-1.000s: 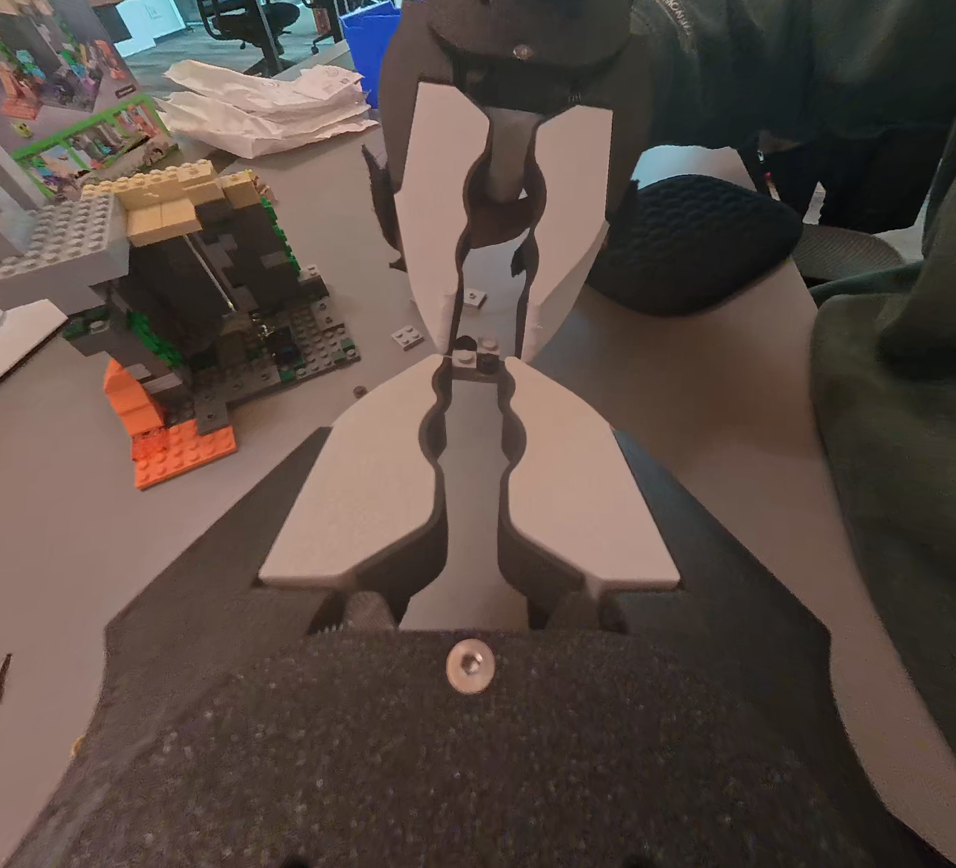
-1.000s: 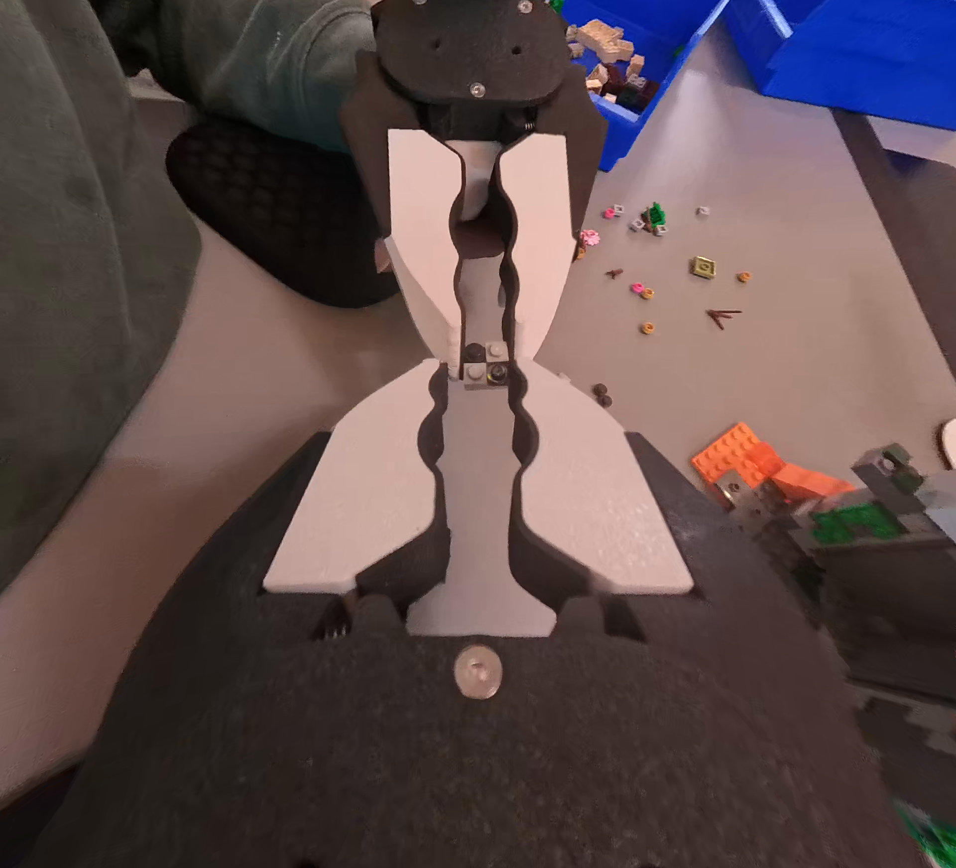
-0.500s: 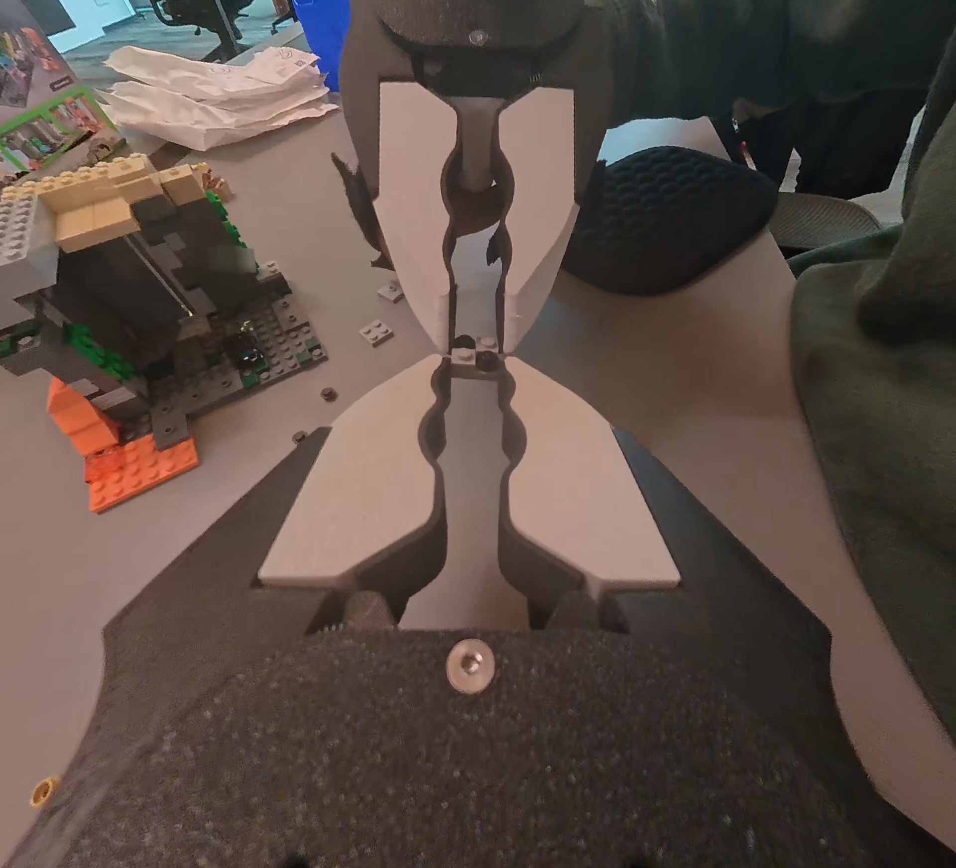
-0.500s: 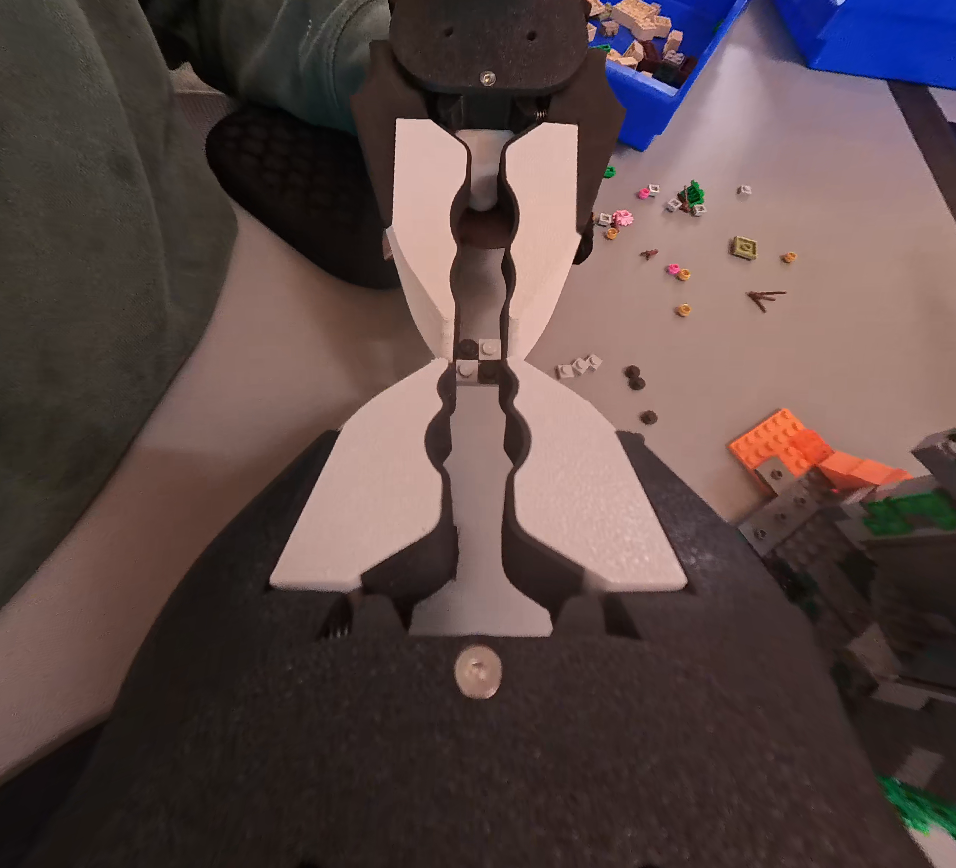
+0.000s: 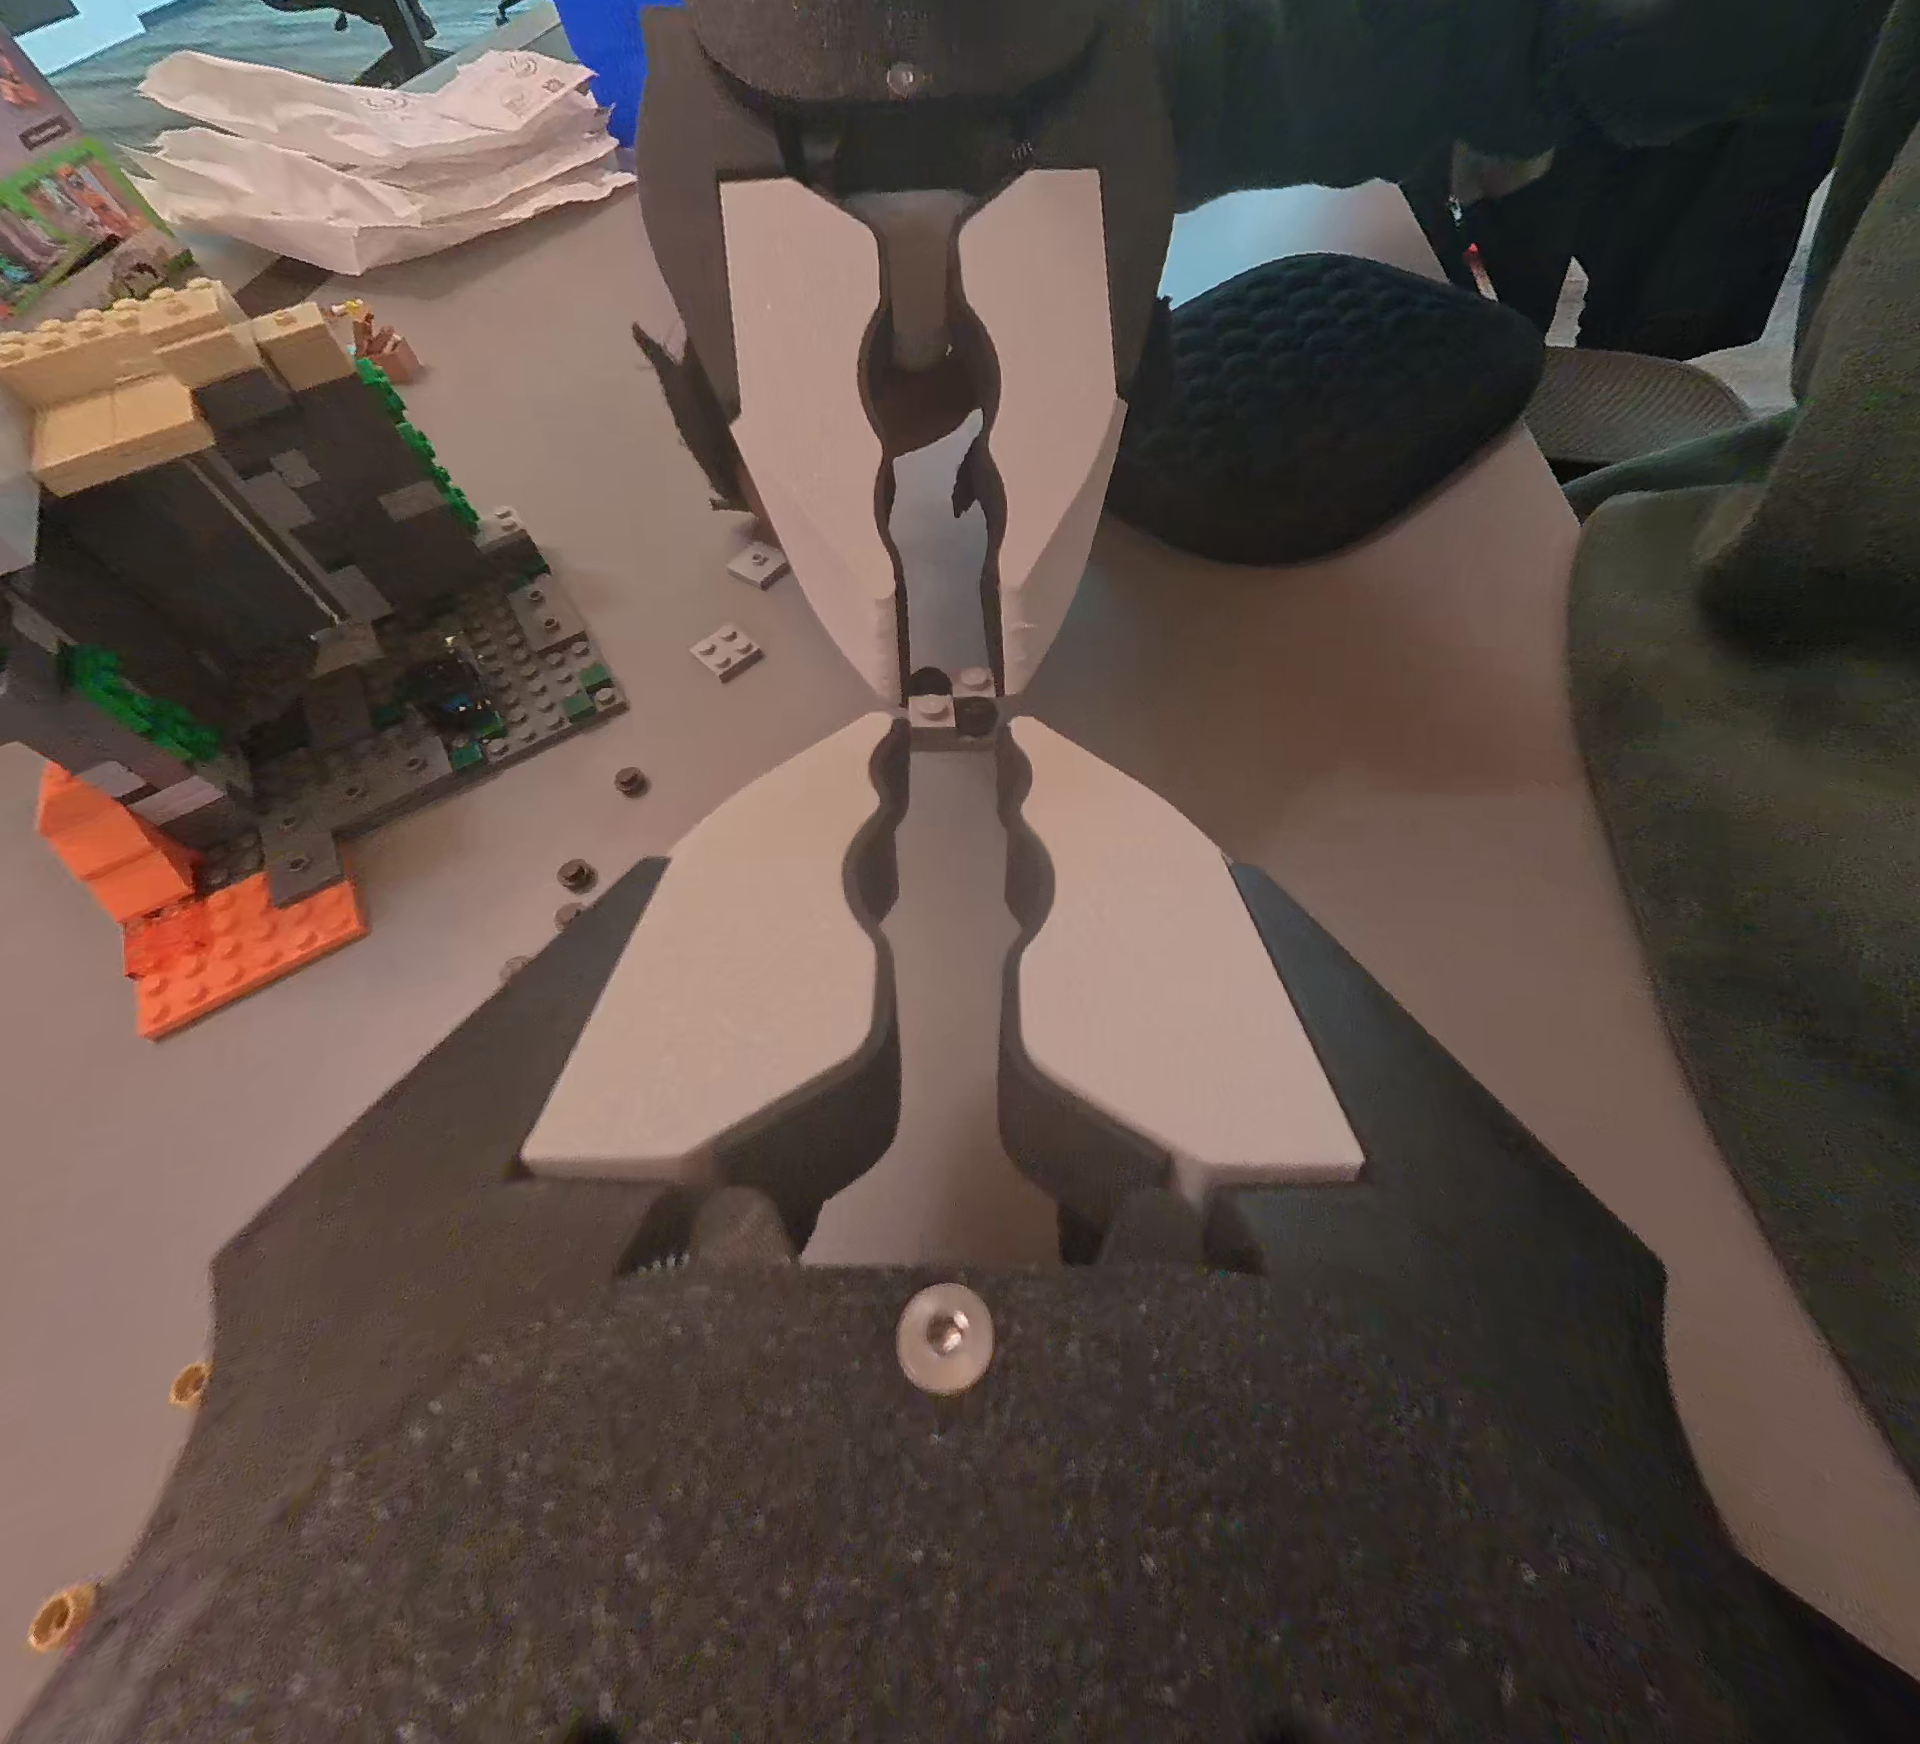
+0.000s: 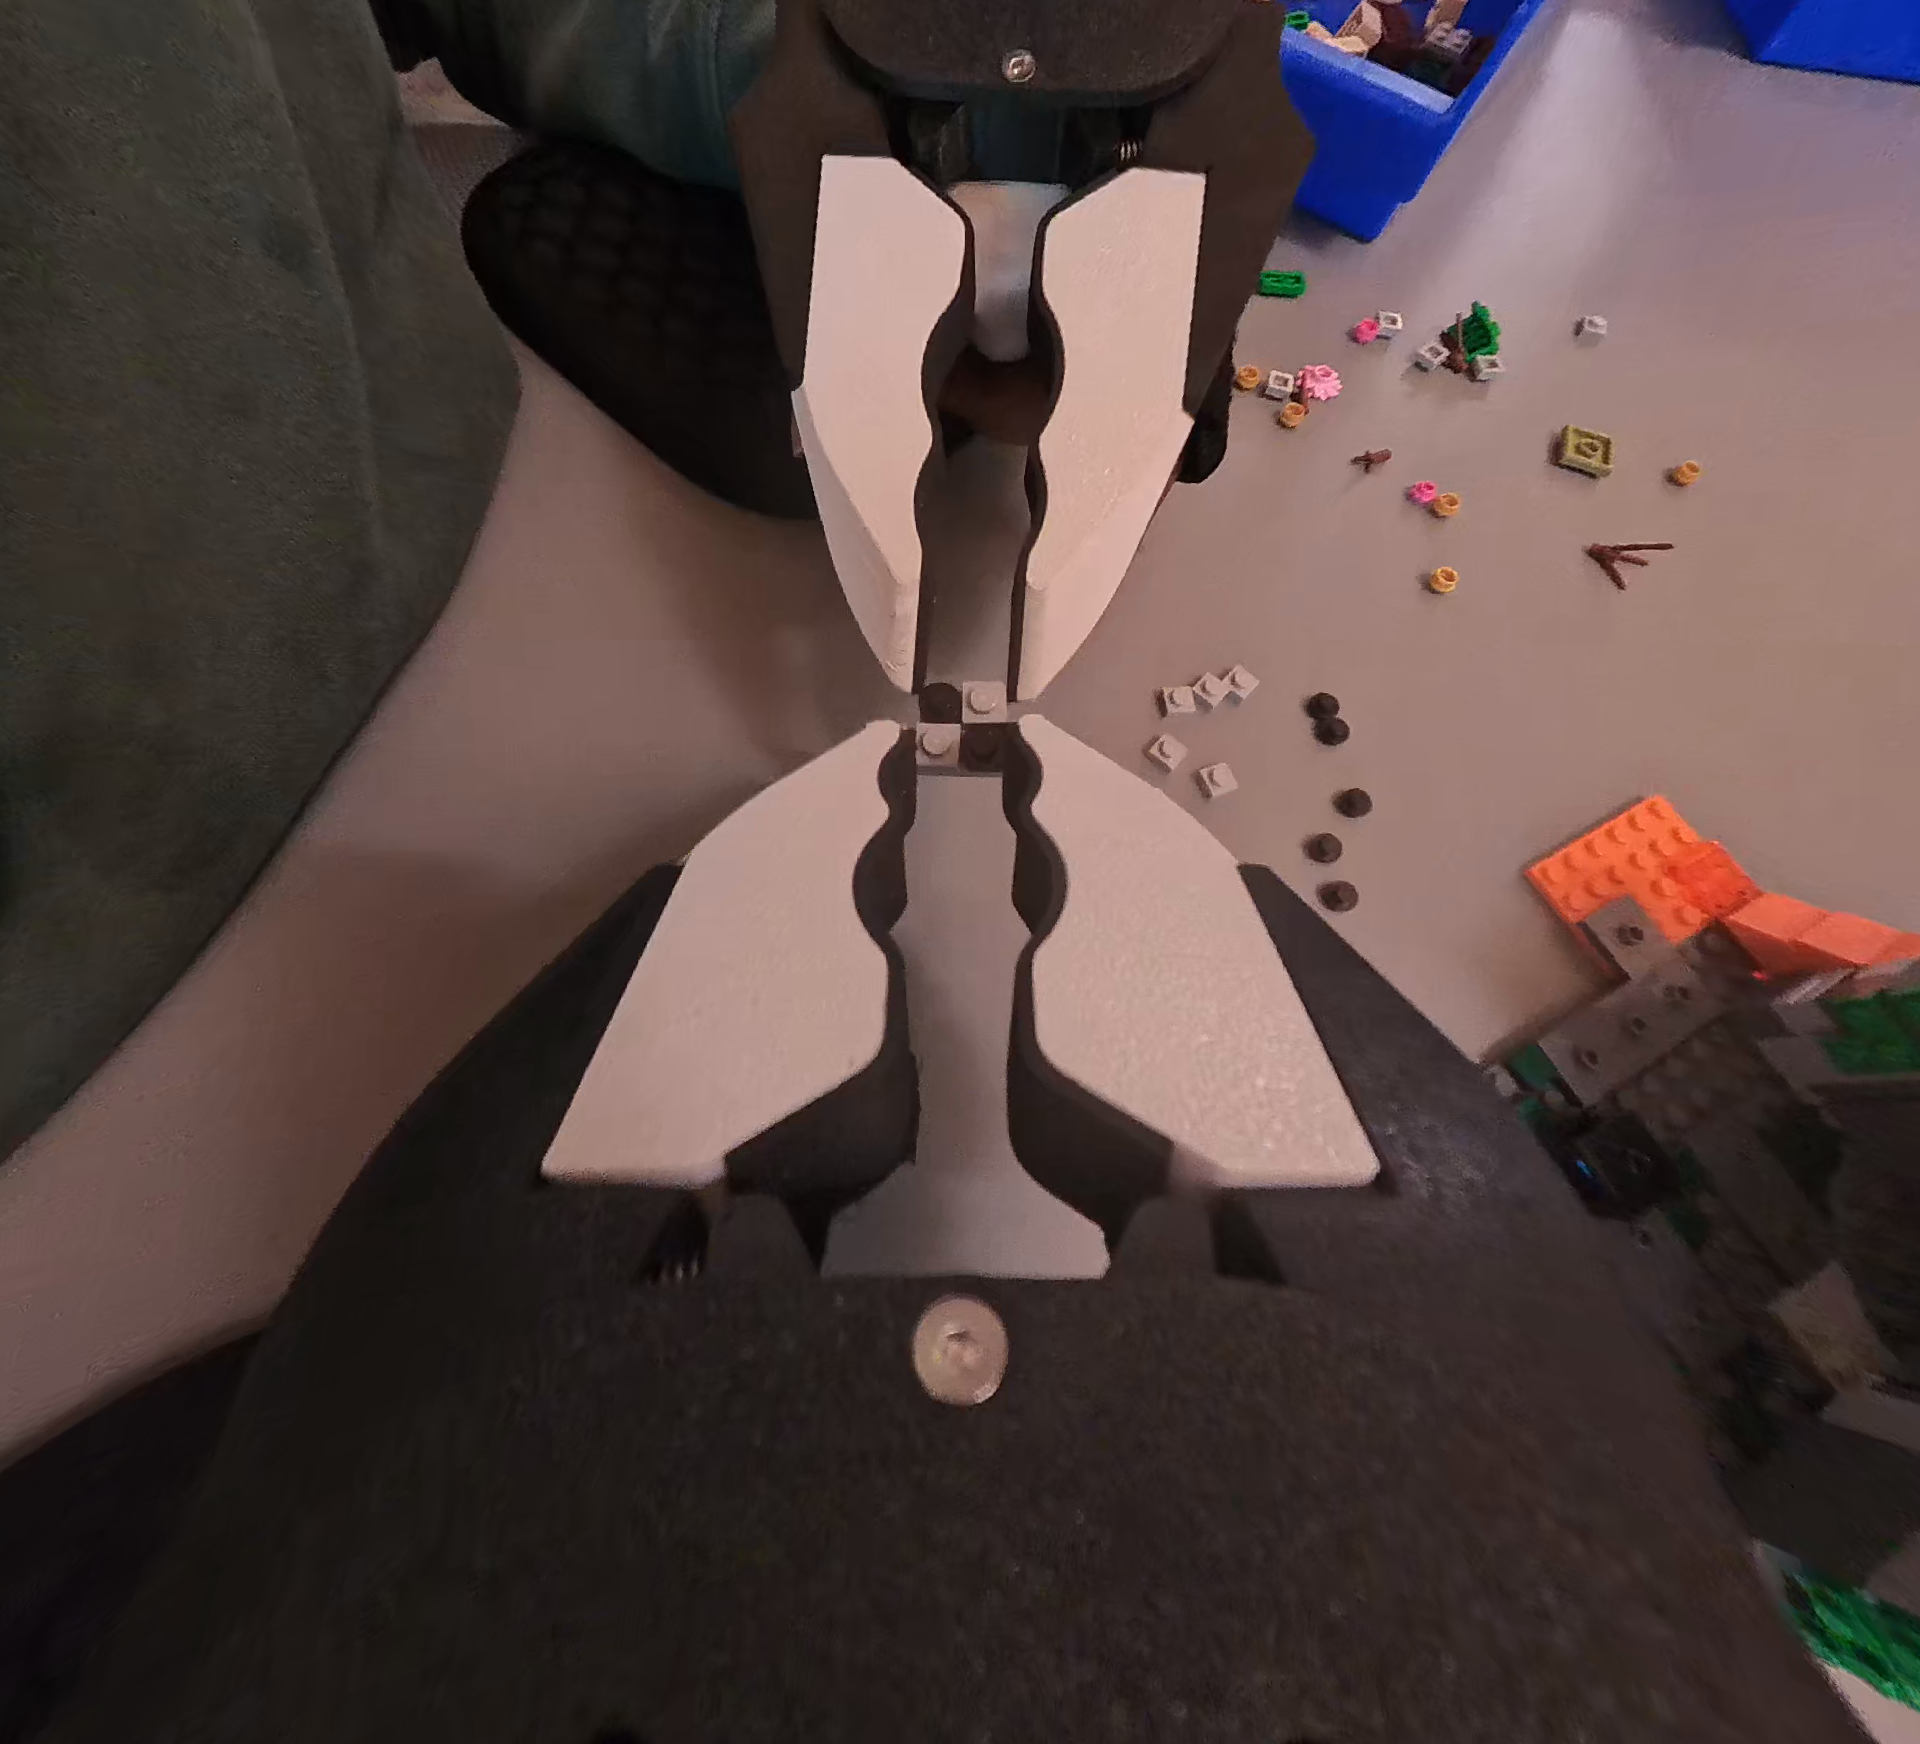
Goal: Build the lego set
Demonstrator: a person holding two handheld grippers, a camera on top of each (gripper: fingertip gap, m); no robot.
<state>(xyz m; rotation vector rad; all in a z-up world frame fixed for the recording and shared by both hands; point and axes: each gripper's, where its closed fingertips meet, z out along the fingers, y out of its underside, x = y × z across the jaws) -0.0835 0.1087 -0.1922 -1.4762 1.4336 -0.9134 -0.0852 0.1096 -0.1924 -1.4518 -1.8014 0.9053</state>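
Observation:
My left gripper (image 5: 951, 730) and my right gripper (image 6: 961, 747) meet tip to tip above the grey table (image 5: 1299, 759). Both are shut on one small grey plate (image 5: 935, 714) that carries two black round studs and two grey studs in a checker pattern. The plate also shows in the right wrist view (image 6: 938, 744). In the left wrist view the right gripper (image 5: 951, 681) comes in from the top. In the right wrist view the left gripper (image 6: 961, 699) does the same. The partly built lego model (image 5: 260, 551) on dark and orange plates stands to the left, and also shows in the right wrist view (image 6: 1714, 1071).
Loose grey plates (image 6: 1205, 692), black round studs (image 6: 1328, 720) and small coloured bits (image 6: 1439, 499) lie on the table. Blue bins (image 6: 1382, 136) with bricks stand at the back. White paper bags (image 5: 395, 146), the set box (image 5: 62, 219), a black mesh cushion (image 5: 1320, 406) and a person's green sleeve (image 5: 1766, 811) are close by. Less than 4 cm separates the two grippers' tips. From either gripper's tips it is about 20 cm to the partly built lego model (image 5: 260, 551).
Both grippers stay tip to tip, shut on the small plate. The pair has drifted a little over the table, so the model and loose pieces have shifted in both views.

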